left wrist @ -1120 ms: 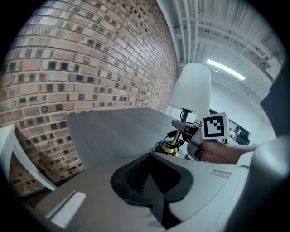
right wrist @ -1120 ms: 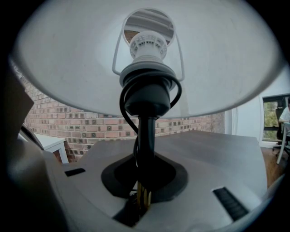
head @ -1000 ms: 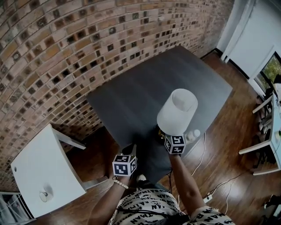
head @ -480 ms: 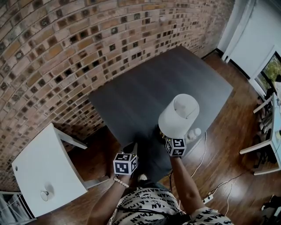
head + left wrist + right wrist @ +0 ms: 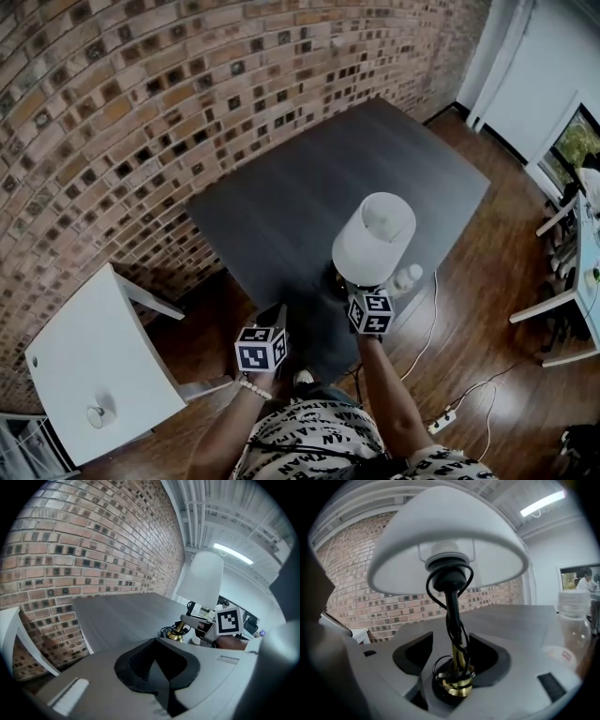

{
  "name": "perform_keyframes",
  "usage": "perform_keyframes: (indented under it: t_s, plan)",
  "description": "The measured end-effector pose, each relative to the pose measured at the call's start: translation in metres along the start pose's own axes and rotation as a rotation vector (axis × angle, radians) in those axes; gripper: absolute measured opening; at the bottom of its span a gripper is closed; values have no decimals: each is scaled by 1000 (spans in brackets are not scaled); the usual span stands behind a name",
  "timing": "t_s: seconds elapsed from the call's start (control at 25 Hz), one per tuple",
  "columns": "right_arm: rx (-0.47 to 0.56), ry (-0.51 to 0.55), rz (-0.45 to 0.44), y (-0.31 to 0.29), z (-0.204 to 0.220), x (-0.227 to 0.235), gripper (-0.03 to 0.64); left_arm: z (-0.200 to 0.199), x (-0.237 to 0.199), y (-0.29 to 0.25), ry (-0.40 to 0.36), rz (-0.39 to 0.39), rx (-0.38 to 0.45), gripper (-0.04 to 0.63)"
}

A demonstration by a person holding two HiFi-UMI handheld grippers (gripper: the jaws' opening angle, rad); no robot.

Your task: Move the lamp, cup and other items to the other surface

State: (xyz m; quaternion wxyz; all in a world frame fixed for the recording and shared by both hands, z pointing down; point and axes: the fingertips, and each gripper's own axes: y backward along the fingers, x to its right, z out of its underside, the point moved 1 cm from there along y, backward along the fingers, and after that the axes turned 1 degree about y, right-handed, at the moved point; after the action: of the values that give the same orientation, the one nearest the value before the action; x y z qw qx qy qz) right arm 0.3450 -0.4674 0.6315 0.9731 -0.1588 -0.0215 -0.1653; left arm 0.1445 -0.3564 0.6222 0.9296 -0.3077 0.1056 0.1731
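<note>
Right now the lamp [image 5: 375, 239] stands upright on the dark table [image 5: 309, 178], close to the table's near edge, roughly at 5 o'clock on its top in the head view. Its white shade hides most of the brass stem from above. The right gripper [image 5: 452, 654] reaches in under that shade from 6 o'clock. Its jaws have just been opening, and the stem with the black cord wound round it rises between the two pads with a gap on either side, so nothing is clamped. The brass foot sits low between the jaws. A clear plastic bottle [image 5: 406, 278] with a white cap stands just beside the lamp's foot, at about 3 o'clock from it.

The left gripper [image 5: 157, 660] hangs at the table's near corner, at about 8 o'clock from the lamp and well apart from it, jaws pressed together with nothing in them. A white side table [image 5: 94, 356] stands at 8 o'clock from the dark one, against the brick wall [image 5: 141, 94], with a small round thing [image 5: 94, 413] on its near end that I cannot make out.
</note>
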Motion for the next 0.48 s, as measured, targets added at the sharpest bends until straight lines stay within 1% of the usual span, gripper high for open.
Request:
perform_keyframes:
  t_s: [0.04, 0.08, 0.24, 0.32, 0.48]
  plan:
    - [-24, -18, 5, 7, 4, -3, 265, 1, -1, 4, 3, -3, 3, 3]
    - [-49, -35, 10, 15, 7, -6, 293, 2, -2, 8, 6, -6, 7, 3]
    - [-120, -80, 9, 56, 16, -26, 293, 9, -11, 32, 20, -25, 29, 3]
    - [-146, -77, -21, 72, 19, -48, 293, 13, -22, 48, 35, -48, 45, 3]
    - [-191, -26, -122, 88, 19, -110, 293, 20, -46, 87, 65, -95, 78, 3]
